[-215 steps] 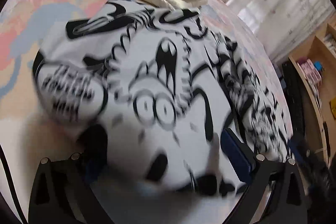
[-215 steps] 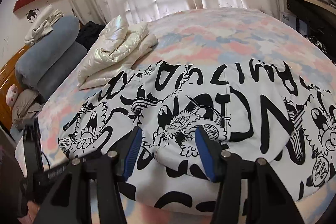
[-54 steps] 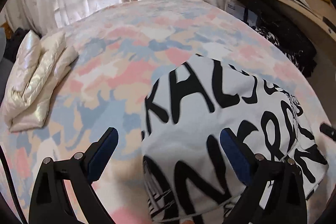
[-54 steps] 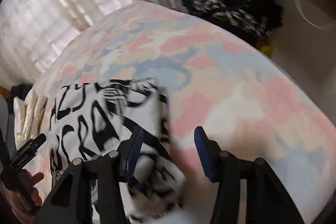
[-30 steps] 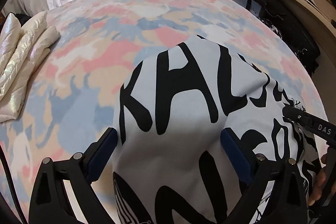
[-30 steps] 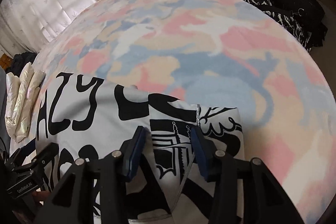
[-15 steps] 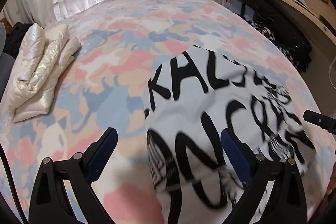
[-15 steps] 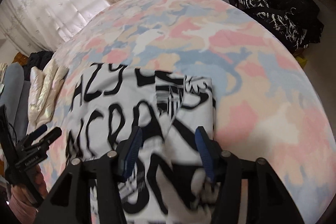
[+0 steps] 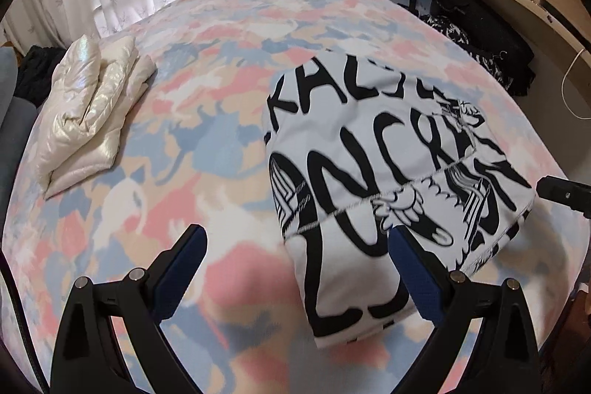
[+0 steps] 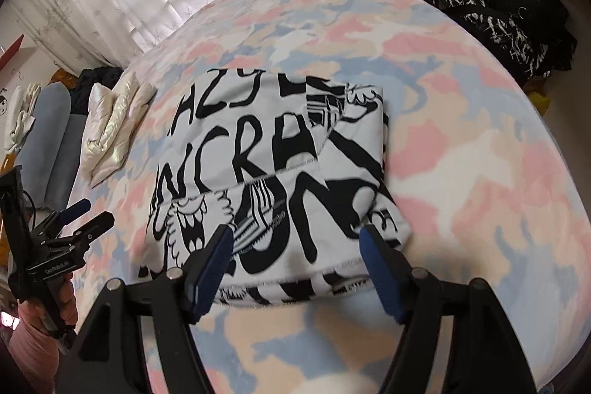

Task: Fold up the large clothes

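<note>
Since white printed garment (image 10: 280, 165) lies folded ahead of both jaw pairs, nothing needs holding: left gripper (image 9: 295, 268) spread empty, right gripper (image 10: 295, 253) opening, unclamped.

Both wrist cameras look steeply down from close above the bed (image 9: 229, 120), sharing the folded garment (image 10: 280, 172) toward twelve o'clock.

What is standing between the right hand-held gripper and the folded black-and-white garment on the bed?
Nothing visible. The right hand-held gripper hangs just above the near edge of the folded garment, its jaws opening and empty, with only bare bedspread around the garment.
</note>
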{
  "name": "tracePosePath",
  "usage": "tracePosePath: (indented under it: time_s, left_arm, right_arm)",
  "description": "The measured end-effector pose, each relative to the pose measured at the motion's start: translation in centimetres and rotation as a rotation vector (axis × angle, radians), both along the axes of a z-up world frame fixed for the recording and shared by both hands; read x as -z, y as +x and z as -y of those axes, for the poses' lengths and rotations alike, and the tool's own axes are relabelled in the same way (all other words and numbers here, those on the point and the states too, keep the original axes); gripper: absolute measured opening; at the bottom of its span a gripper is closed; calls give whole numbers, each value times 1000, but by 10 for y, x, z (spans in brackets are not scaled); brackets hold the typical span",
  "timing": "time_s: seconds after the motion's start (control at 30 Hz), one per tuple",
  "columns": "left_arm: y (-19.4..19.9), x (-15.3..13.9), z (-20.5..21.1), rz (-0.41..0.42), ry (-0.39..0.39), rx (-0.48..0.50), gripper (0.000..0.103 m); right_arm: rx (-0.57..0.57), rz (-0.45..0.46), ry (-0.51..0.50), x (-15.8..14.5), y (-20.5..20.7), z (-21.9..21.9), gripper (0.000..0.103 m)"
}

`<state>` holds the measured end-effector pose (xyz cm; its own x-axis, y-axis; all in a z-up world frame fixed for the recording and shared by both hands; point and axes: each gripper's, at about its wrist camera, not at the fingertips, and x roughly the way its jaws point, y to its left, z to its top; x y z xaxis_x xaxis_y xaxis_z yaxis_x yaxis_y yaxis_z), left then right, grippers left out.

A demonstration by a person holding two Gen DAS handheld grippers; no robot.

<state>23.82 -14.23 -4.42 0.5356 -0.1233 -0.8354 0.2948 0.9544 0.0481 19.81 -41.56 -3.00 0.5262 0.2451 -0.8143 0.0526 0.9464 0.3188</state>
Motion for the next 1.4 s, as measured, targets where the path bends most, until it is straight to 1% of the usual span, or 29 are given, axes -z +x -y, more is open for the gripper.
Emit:
tracePosePath:
  time_s: [0.13,0.27,0.4,0.57,0.63,0.67,0.7,0.77,0.87,0.93,0.97,1.13,1.17,1.2,1.3,1.4]
  left_arm:
    - [2,17,-1,-54,3,-21,98]
    - [12,37,0,-125,-36,-16,98]
    - [22,55,4,-202,-122,-3,98]
    - [41,82,4,-295,-225,-28,98]
    - [48,91,3,-324,-275,-31,98]
    - [51,94,3,-333,-293,-33,98]
    - [54,98,4,-343,-306,-37,101]
    - [60,107,4,-363,-339,-41,103]
    - [68,118,4,-400,-388,-48,103]
    - [72,123,3,-410,-422,-47,103]
    - [74,124,3,-410,-430,-41,103]
    - [83,128,2,-433,-462,-1,103]
    - [83,128,-1,-435,-472,3,103]
    - [85,129,-3,-440,-489,8,103]
    - [86,136,-14,-452,-534,19,103]
    - [87,138,-14,-447,-540,35,103]
  right_arm:
    - [1,-8,-2,4,-5,6,71]
    - [15,-22,9,12,-2,16,71]
    - [34,-43,64,27,8,30,72]
    - [63,-48,128,42,23,48,72]
    - [72,-59,170,49,33,58,73]
    - [76,-66,188,54,37,62,75]
    - [80,-74,204,58,41,67,77]
    - [85,-98,239,70,51,75,77]
    - [62,-139,339,90,65,80,77]
    - [30,-157,380,100,73,76,77]
    - [12,-159,397,104,77,73,79]
    - [-97,-173,427,116,99,46,81]
    - [-116,-175,429,116,103,39,87]
    - [-123,-172,433,115,105,35,91]
    - [-151,-170,429,113,111,21,95]
    - [-168,-156,462,116,113,22,96]
